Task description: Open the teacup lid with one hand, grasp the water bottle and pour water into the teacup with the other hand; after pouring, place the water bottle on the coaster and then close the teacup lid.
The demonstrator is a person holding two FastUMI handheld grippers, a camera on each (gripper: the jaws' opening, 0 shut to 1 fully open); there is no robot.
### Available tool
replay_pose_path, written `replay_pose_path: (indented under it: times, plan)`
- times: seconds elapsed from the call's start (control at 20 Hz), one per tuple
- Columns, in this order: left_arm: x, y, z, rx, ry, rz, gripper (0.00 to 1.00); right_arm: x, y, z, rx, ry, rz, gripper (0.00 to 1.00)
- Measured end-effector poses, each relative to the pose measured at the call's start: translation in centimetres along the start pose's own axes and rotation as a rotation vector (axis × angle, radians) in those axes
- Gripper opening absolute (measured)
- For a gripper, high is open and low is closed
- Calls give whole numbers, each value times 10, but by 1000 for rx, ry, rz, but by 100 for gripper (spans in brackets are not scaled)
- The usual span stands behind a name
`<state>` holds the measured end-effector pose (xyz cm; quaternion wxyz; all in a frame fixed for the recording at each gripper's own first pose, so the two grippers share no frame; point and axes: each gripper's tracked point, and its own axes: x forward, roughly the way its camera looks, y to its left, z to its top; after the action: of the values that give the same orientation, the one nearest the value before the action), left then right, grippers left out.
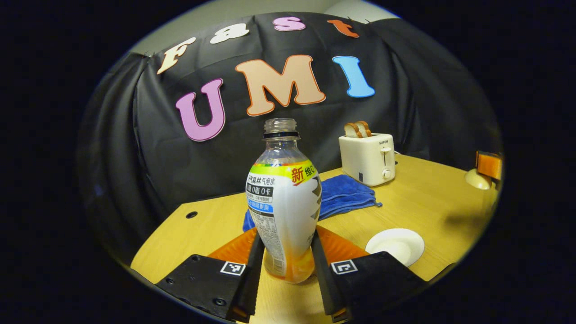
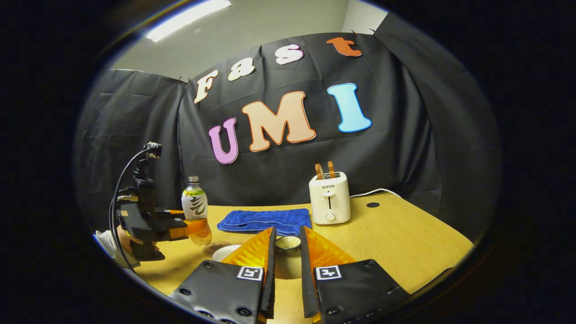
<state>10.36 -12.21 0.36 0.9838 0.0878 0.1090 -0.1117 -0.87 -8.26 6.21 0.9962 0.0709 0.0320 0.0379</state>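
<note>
An uncapped water bottle [image 1: 283, 211] with a little orange liquid stands upright between my left gripper's fingers; the left gripper [image 1: 286, 234] is shut on its lower body. From the right gripper view, that bottle [image 2: 195, 204] and the left gripper [image 2: 189, 223] are at the left, and a brown coaster [image 2: 216, 247] lies by the bottle's base. The open white teacup [image 1: 395, 245] sits to the right of the bottle. My right gripper [image 2: 288, 230] is shut on the pale teacup lid [image 2: 288, 263], held above the table. The left gripper view has the lid [image 1: 476, 179] at far right.
A folded blue cloth [image 1: 346, 193] lies behind the bottle and a white toaster [image 1: 366, 157] with bread slices stands at the back of the wooden table [image 1: 427, 202]. A hand [image 2: 130, 245] holds the left gripper, whose cable [image 2: 118, 189] loops upward.
</note>
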Motion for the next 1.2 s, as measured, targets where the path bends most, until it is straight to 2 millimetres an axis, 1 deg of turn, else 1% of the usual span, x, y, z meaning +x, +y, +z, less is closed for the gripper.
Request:
replay_pose_path:
  times: [0.05,0.15,0.2,0.35,0.4,0.45,0.5,0.6,0.65,0.75,0.8,0.85,0.9,1.0,1.05,1.1,1.15,1.2]
  plan:
    - [3,2,1,-15,-19,10,54,0,-1,0,2,3,-1,30]
    - [8,-1,-1,-59,-32,12,54,1,-2,-2,3,5,-3,26]
    - [11,-3,-1,-81,-41,7,54,1,-2,-1,1,4,-5,30]
    - [20,-6,-9,-125,-40,5,55,1,-4,0,3,2,-8,30]
    - [21,-6,-9,-137,-42,5,55,1,-5,0,4,2,-10,28]
    - [25,-7,-12,-151,-50,5,55,1,-6,0,4,2,-10,28]
    - [26,-7,-12,-160,-52,7,55,0,-7,0,5,1,-12,30]
    - [28,-8,-14,-181,-55,7,55,0,-8,1,9,1,-14,30]
    - [29,-5,-19,-182,-46,17,55,1,-9,1,10,1,-15,30]
    - [29,-3,-23,-186,-39,29,56,1,-9,0,12,3,-16,26]
    - [29,-3,-21,-191,-46,27,57,2,-9,-1,12,3,-16,28]
    - [28,-3,-22,-194,-46,27,58,2,-9,-1,12,4,-16,26]
    - [27,-4,-23,-191,-38,26,58,2,-8,-2,11,5,-15,28]
    - [27,-3,-24,-193,-38,30,62,1,-6,-3,8,8,-10,28]
    - [27,-2,-25,-192,-35,34,63,2,-5,-3,5,7,-9,28]
    - [27,-1,-28,-190,-24,36,65,2,-3,-3,3,8,-6,30]
    - [27,-2,-31,-191,-13,34,66,2,-2,-3,1,8,-4,28]
    - [25,-2,-33,-191,-6,36,66,2,-2,-3,1,8,-3,30]
